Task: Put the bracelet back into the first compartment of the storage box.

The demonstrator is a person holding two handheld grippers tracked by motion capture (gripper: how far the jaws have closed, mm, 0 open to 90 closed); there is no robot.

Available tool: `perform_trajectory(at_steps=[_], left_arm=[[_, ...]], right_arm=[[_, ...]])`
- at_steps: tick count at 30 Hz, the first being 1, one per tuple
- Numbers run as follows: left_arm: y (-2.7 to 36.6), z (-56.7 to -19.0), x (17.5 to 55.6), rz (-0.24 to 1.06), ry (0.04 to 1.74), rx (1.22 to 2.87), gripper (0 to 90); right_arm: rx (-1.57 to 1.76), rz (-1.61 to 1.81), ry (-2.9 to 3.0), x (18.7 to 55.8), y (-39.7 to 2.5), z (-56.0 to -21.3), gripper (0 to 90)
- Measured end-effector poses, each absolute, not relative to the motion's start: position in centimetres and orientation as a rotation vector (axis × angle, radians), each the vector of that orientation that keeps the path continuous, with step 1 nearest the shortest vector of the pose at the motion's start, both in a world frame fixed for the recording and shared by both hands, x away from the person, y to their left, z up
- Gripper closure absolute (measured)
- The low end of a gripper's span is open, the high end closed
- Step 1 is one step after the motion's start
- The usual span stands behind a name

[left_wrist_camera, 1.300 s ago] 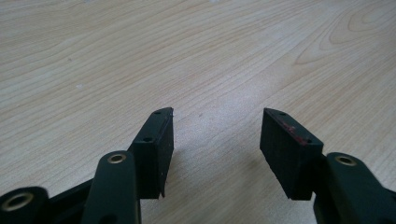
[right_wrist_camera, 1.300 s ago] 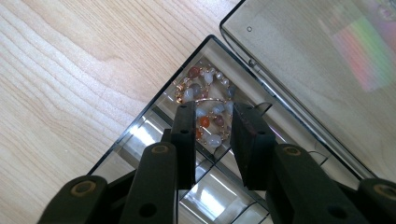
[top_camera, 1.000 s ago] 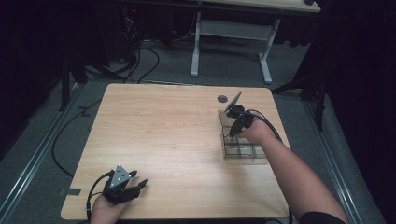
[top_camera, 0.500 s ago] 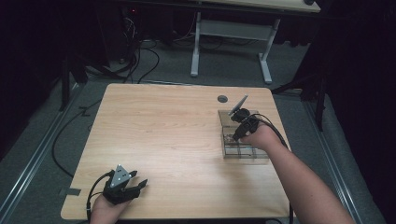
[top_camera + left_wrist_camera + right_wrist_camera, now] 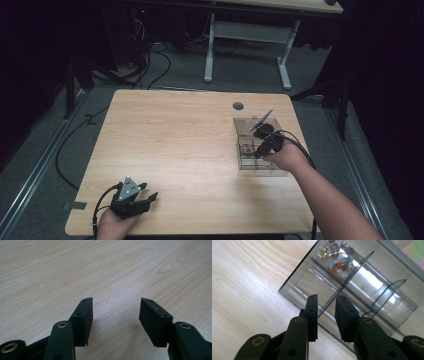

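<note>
The right gripper (image 5: pixel 325 315), jaws slightly apart, straddles a divider of the clear box (image 5: pixel 250 150) near the table's (image 5: pixel 175 145) right edge; beads (image 5: pixel 337 257), perhaps, lie beyond. The left gripper (image 5: pixel 115 320) rests open, well apart.

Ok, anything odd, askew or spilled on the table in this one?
Nothing spilled or broken. The clear box sits flat near the table's right edge, beads inside one compartment. The right gripper straddles a thin divider; the left gripper rests open over bare wood.

High view overhead, 2 close claw views
</note>
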State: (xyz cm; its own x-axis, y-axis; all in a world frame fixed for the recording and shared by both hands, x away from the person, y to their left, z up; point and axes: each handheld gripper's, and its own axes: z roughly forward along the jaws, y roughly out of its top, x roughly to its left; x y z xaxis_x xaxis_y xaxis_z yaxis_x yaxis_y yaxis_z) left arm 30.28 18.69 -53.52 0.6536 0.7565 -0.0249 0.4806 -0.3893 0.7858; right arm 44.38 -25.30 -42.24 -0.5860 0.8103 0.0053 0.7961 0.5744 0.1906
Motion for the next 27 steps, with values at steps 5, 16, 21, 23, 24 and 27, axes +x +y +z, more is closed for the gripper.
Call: perform_trajectory(at_steps=[5,16,21,23,24,27], left_arm=[[18.7,-53.5,30.3,0.435,0.961,2.06,44.8],[18.7,-53.5,30.3,0.437,0.964,2.059,44.8],[18.7,-53.5,30.3,0.436,0.963,2.06,44.6],[18.7,-53.5,30.3,0.438,0.962,2.057,44.6],[18.7,-53.5,30.2,0.438,0.962,2.058,44.6],[18.7,-53.5,30.2,0.438,0.961,2.054,44.4]], right_arm=[[1.379,0.287,2.703,42.9,-25.4,-42.3,73.4],[1.406,0.345,2.682,40.4,-26.8,-43.0,73.8],[1.416,0.361,2.676,39.3,-27.0,-43.7,73.8],[1.402,0.396,2.67,38.6,-27.2,-44.4,73.8],[1.402,0.396,2.67,38.6,-27.2,-44.4,73.8],[1.391,0.43,2.66,38.0,-27.5,-45.1,73.8]])
